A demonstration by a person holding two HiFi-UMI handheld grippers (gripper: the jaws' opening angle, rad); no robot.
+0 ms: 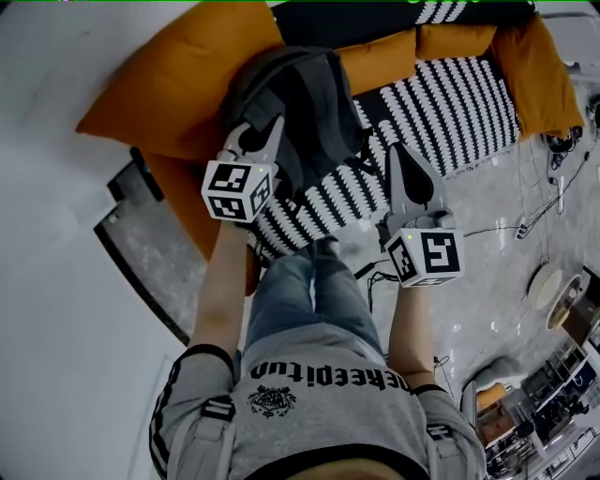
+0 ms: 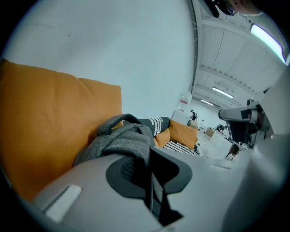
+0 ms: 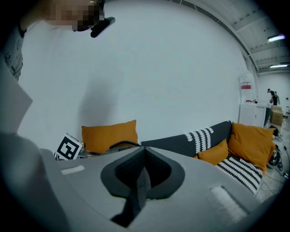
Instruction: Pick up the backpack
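Dark grey cloth marks the backpack (image 1: 305, 98) in the head view. It sits at one end of a sofa (image 1: 347, 21), against a large orange cushion (image 1: 159, 94), its lower edge over the black-and-white patterned cover (image 1: 459, 103). The left hand-held gripper (image 1: 262, 131) reaches into the near side of the backpack, with its marker cube (image 1: 236, 190) turned toward the person. The right hand-held gripper (image 1: 403, 161) hangs apart from the bag, over the patterned cover near the sofa's front edge, touching nothing. The person's legs stand on the pale floor (image 1: 487, 281) just beside the sofa.

In the left gripper view, the jaws are drawn close and clamped on a fold of the backpack's grey cloth, which runs down into the narrow slot between them. The bag's top handle (image 2: 118, 119) arches just above, and the orange cushion fills the space behind it.

In the right gripper view, the jaws meet with nothing between them. Beyond them show the other gripper's marker cube, the orange cushion, and the sofa's dark patterned back with smaller orange cushions (image 3: 251, 140) to the right.
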